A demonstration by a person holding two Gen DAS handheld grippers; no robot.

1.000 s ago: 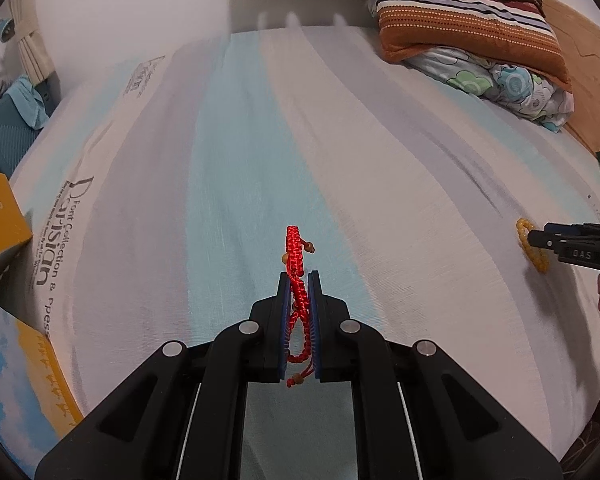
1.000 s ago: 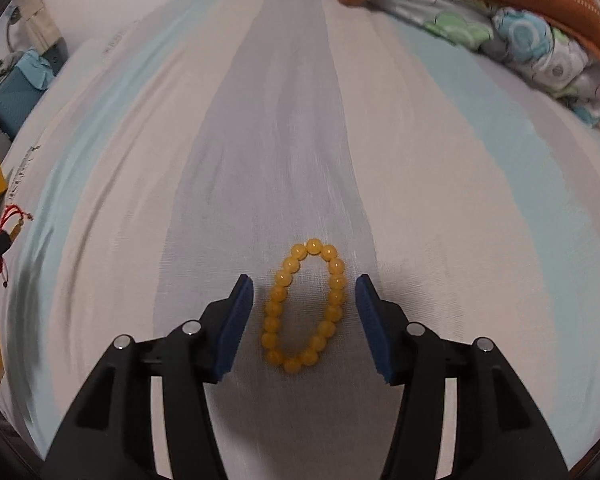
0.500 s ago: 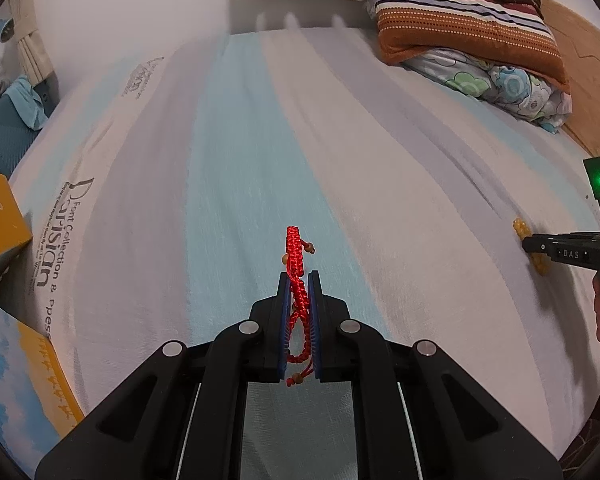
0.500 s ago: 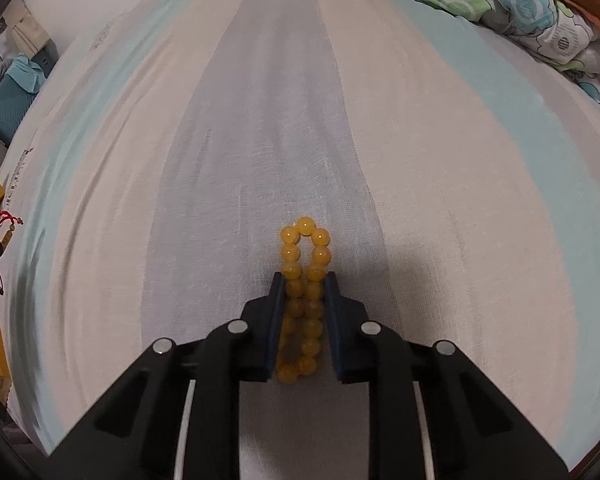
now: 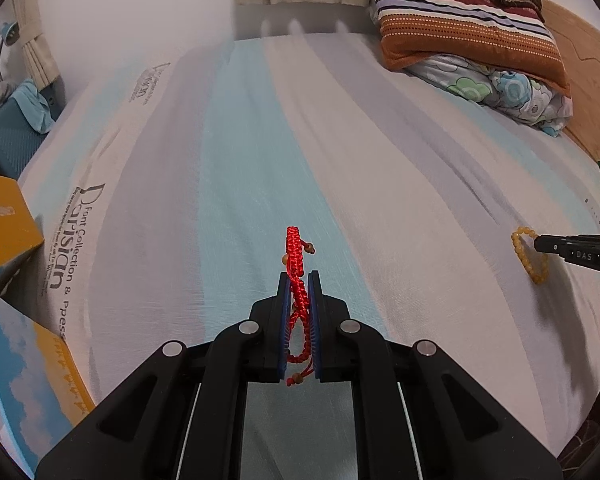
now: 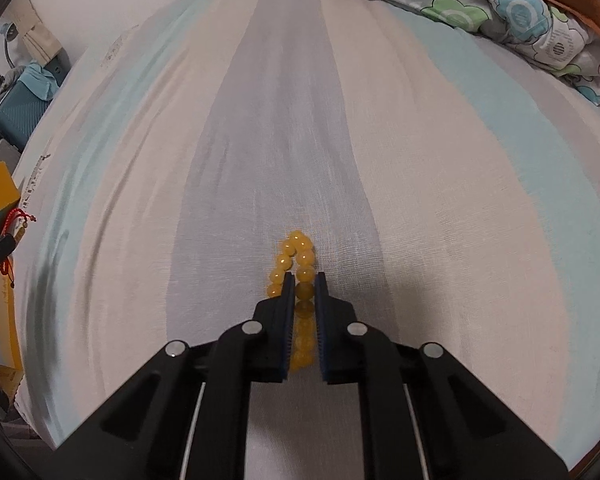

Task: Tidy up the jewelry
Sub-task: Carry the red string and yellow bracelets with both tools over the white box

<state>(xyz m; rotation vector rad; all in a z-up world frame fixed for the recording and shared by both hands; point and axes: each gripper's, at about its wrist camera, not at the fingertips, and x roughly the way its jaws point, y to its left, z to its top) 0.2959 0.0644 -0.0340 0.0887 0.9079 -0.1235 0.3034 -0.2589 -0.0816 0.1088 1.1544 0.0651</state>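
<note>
Bedroom scene: bed (image 5: 260, 152) covered by a sheet in pale blue, grey and cream stripes, printed lettering along its left edge. No table here, everything sits on or over the bed.

Far left, off the bed: blue suitcase (image 5: 4, 140) with a light blue cloth on it, then a yellow box (image 5: 4, 224), and below that a box lid with a sky-and-cloud print (image 5: 24, 380).

Left tool (image 5: 298, 280): jaws together, clamped on the red braided bracelet (image 5: 296, 256). Bracelet stands between the blue pads; its loop sticks out past the tips, and its cord ends with small brown beads hang below the pads. It is clear of the sheet, over the blue stripe.

Centre top: curtain hem against the white wall.

Right tool (image 6: 302, 282): jaws together, clamped on the yellow bead bracelet (image 6: 298, 268). One strand of beads is pinched between the pads; the other strand bulges outside the left pad. The far end of the loop pokes out past the tips over the grey stripe. From the left wrist view the bracelet dangles from the tool's tips, near the sheet; contact with the sheet I can't tell.

Upper right: folded striped blanket (image 5: 460, 20) stacked on a floral quilt (image 5: 508, 92), wooden headboard behind.
</note>
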